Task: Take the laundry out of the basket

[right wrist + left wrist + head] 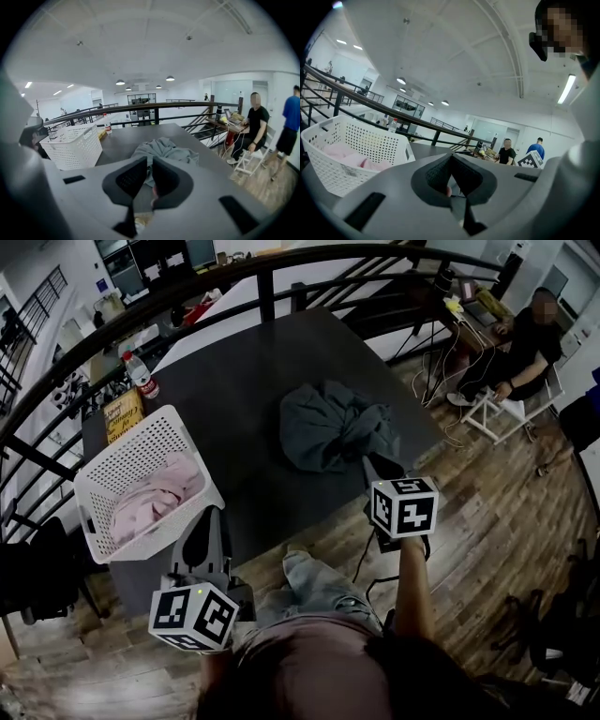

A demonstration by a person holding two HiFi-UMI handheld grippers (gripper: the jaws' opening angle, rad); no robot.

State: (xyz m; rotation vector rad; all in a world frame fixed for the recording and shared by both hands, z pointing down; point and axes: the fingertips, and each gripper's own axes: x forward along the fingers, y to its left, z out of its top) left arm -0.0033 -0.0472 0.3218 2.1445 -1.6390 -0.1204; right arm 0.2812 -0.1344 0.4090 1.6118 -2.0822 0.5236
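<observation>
A white basket (pixel 131 451) sits on the left side of the dark table (pixel 244 362), close to the near edge. Soft pink laundry (pixel 155 493) lies inside it, down low, below the rim. A heap of grey cloth (pixel 333 423) lies out on the table, well apart from the basket, over on the right.

The left gripper (pixel 212 517) is held just beside the near right corner of the basket. It points toward the far side. Its jaws are closed, tip touching tip, with nothing between them.

The right gripper (pixel 380 465) is at the near edge of the grey cloth and tilts down a little. Its jaws are almost together, with only a thin slit left. The grey cloth shows through the slit, but it lies on the table past the jaws. I see nothing pinched there.

A water bottle (pixel 141 374) with a red label stands at the far left corner of the table. A yellow box (pixel 122 413) lies near it, just past the basket. A dark railing (pixel 141 320) curves round the far side. Far off to the right, a person (pixel 530 343) sits at a desk.
</observation>
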